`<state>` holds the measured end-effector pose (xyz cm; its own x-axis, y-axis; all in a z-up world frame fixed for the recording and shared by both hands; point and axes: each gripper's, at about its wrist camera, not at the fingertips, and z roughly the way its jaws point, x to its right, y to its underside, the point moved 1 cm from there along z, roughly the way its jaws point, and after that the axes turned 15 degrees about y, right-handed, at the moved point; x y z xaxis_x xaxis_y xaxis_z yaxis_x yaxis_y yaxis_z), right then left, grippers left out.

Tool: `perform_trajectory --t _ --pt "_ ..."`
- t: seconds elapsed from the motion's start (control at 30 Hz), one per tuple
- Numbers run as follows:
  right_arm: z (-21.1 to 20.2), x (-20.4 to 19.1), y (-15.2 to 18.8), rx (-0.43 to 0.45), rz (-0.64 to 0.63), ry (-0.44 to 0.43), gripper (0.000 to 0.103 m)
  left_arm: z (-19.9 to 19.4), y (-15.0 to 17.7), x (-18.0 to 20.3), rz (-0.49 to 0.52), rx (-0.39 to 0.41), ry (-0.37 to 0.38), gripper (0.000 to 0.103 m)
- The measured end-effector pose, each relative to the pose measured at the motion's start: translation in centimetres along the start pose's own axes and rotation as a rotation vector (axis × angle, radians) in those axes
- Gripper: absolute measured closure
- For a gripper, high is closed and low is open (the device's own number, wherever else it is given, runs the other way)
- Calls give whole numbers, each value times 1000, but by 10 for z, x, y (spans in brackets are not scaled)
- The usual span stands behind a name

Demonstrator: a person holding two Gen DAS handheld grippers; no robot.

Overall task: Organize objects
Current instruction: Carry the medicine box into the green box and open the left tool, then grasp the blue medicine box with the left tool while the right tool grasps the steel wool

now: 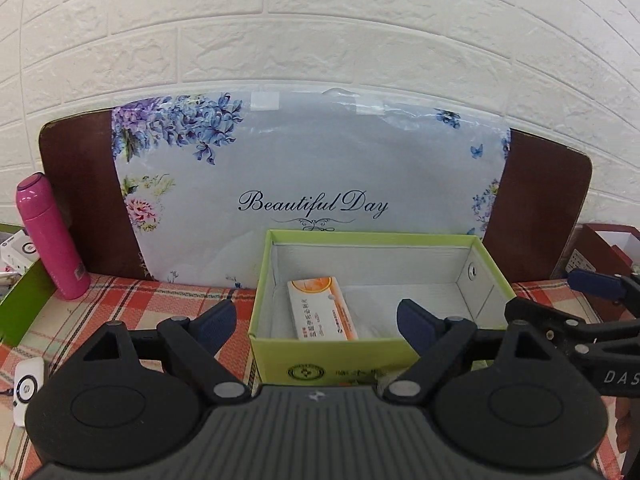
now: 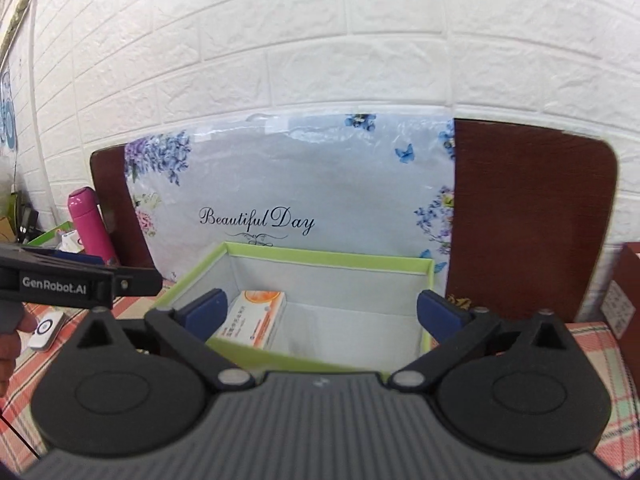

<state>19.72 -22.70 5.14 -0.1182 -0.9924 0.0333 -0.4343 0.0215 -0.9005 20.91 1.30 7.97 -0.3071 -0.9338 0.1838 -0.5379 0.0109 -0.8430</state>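
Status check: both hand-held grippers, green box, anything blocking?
Left hand-held gripper open, empty. Right hand-held gripper open, empty. Orange-and-white medicine carton lying inside green box. Nothing blocking the box opening.

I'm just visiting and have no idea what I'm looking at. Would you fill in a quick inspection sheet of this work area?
Surface: red checked tablecloth.
Job's things: open green box with an orange-and-white carton lying inside, against its left wall.
Clutter: pink bottle standing at left; small white device on the cloth; dark red box at right.
Grippers: left gripper open, nothing between its pads; right gripper open, nothing between its pads.
Cables: nothing seen clearly.
Surroundings: floral "Beautiful Day" cushion against a brown board, white brick wall behind.
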Motion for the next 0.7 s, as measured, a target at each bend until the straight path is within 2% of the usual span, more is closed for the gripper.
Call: perform_trajectory --t 0.33,0.7 --pt "-77 4 53 -13 32 61 0 -38 59 21 -46 -49 -4 13" --pt "-108 -8 99 -62 1 57 0 -58 103 9 -120 -116 -44 13"
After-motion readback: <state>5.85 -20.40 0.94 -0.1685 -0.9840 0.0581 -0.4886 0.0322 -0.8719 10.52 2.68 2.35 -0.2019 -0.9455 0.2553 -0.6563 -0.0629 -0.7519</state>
